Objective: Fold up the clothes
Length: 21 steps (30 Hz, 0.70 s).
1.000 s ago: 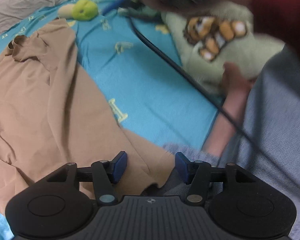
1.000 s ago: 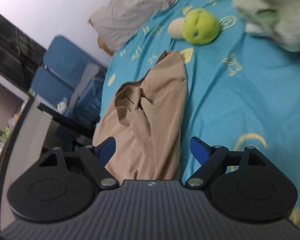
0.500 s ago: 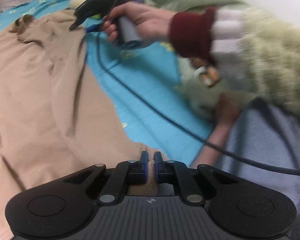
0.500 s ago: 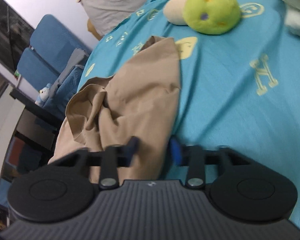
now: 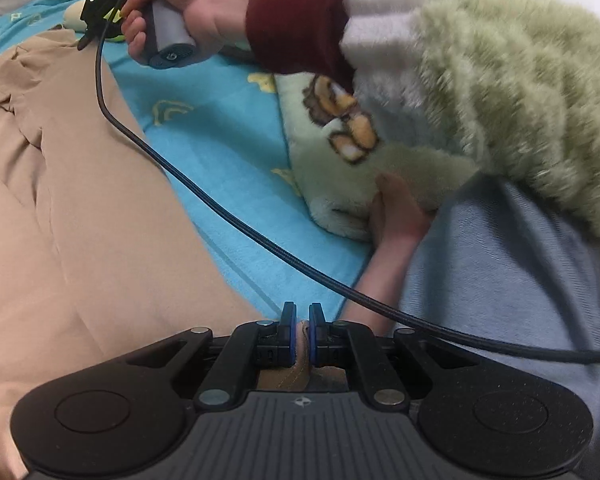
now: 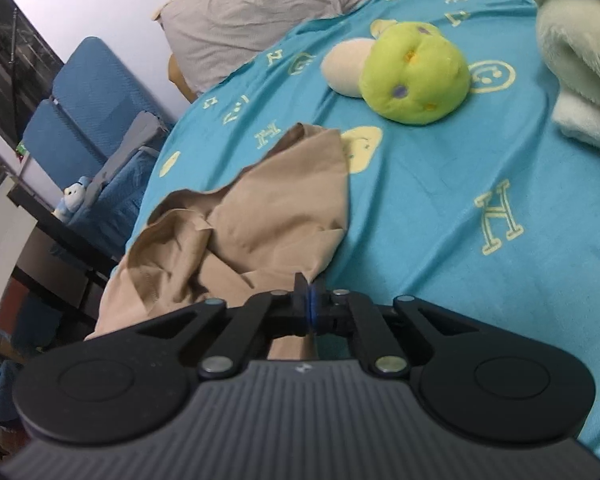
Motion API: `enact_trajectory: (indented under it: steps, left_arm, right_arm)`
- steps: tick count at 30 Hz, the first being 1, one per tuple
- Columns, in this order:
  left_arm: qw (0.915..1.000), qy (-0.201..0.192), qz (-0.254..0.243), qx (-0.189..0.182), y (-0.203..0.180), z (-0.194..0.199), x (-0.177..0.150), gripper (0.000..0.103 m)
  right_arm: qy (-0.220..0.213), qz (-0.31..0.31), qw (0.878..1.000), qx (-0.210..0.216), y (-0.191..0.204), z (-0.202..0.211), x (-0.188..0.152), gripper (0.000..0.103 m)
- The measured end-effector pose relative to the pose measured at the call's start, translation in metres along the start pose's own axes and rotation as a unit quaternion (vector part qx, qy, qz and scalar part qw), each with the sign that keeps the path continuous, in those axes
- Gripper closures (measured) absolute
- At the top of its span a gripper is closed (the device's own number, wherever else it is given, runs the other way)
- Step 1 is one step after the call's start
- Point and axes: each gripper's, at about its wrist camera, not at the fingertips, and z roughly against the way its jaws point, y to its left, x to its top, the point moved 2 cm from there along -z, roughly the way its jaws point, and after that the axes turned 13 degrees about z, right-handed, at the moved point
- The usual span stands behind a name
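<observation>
A tan garment [image 5: 80, 208] lies spread on a blue bedsheet [image 5: 228, 152]. My left gripper [image 5: 301, 320] is shut on the garment's near corner, with tan cloth pinched between the blue pads. In the right wrist view the same tan garment [image 6: 260, 216] lies crumpled, and my right gripper [image 6: 307, 300] is shut on its right edge. The right gripper also shows in the left wrist view [image 5: 104, 12], held in a hand at the garment's far end.
A green plush toy [image 6: 416, 80] and a grey pillow [image 6: 268, 12] lie at the far end of the bed. A fluffy green blanket [image 5: 364, 160] lies to the right. A black cable [image 5: 260, 236] crosses the sheet. Blue chairs [image 6: 80, 120] stand beside the bed.
Both grippers were open a second ago and have shut on the tan garment, the left on the near corner and the right on the far edge.
</observation>
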Motion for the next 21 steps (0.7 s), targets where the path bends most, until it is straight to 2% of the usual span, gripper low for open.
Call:
enact_trajectory:
  steps: [4,7,10,12,13,14,15,17,19,21]
  left_arm:
    - [0.9999,-0.008,0.007,0.005,0.006,0.001,-0.002,0.091]
    - [0.9995,-0.028,0.013,0.011,0.007,0.01,-0.001,0.077]
    - [0.9982,-0.057,0.009,0.019,0.005,0.025,0.0,0.055]
    - [0.9961,-0.083,0.001,0.03,0.003,0.038,-0.001,0.036]
    - [0.9944,-0.098,-0.004,0.039,0.002,0.046,-0.002,0.033]
    - [0.9924,-0.113,-0.006,0.048,0.001,0.055,-0.003,0.026]
    - [0.9904,-0.127,-0.008,0.054,0.001,0.063,-0.004,0.021]
    - [0.9861,-0.155,-0.007,0.059,0.002,0.077,-0.003,0.018]
    - [0.9804,-0.185,0.0,0.069,0.004,0.091,-0.003,0.013]
    - [0.9724,-0.218,0.008,0.082,0.006,0.107,-0.003,0.003]
  right_arm:
    - [0.012,0.016,1.0,-0.016,0.002,-0.007,-0.005,0.099]
    - [0.002,0.024,1.0,-0.019,0.007,-0.003,-0.003,0.097]
    - [-0.008,0.033,0.999,-0.03,0.014,0.008,-0.001,0.096]
    - [-0.008,0.046,0.998,-0.045,0.02,0.019,0.0,0.094]
    - [-0.008,0.051,0.997,-0.049,0.023,0.026,-0.001,0.091]
    - [-0.009,0.054,0.997,-0.051,0.025,0.034,-0.001,0.074]
    - [-0.013,0.054,0.997,-0.05,0.028,0.044,-0.002,0.042]
    - [-0.036,0.058,0.997,-0.048,0.038,0.069,-0.004,0.007]
    - [-0.064,0.065,0.995,-0.043,0.05,0.096,-0.006,0.007]
    - [-0.085,0.063,0.994,-0.038,0.065,0.124,-0.01,0.007]
